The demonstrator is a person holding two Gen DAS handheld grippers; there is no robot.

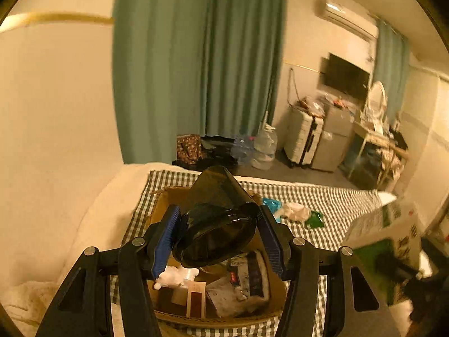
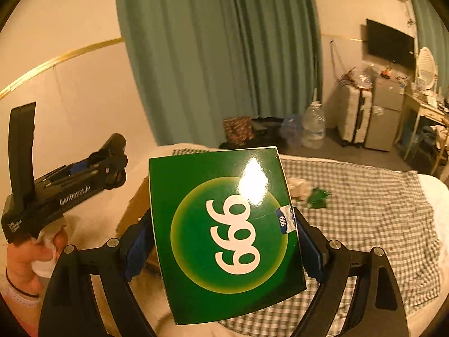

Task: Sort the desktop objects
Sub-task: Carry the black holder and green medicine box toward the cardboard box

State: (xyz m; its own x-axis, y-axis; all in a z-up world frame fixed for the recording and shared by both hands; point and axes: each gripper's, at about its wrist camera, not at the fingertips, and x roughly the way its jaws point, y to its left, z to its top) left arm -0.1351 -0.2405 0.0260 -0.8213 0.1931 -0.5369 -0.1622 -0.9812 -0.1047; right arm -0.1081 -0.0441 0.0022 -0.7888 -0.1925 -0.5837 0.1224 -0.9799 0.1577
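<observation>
Green box hiding right fingers, cardboard box half-hidden by dark cup

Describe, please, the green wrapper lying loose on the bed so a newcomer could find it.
Start at the checked cloth spread over the bed. Right of the cardboard box, a crumpled white wad lies; the green wrapper sits just right of it, small, crinkled and shiny.

The cloth is checked grey-green and white. The box is deep green with a paler green disc and white numerals. The curtain is teal. The glasses case looks smoky black, though dim light blurs it. The cardboard box is brown.
</observation>
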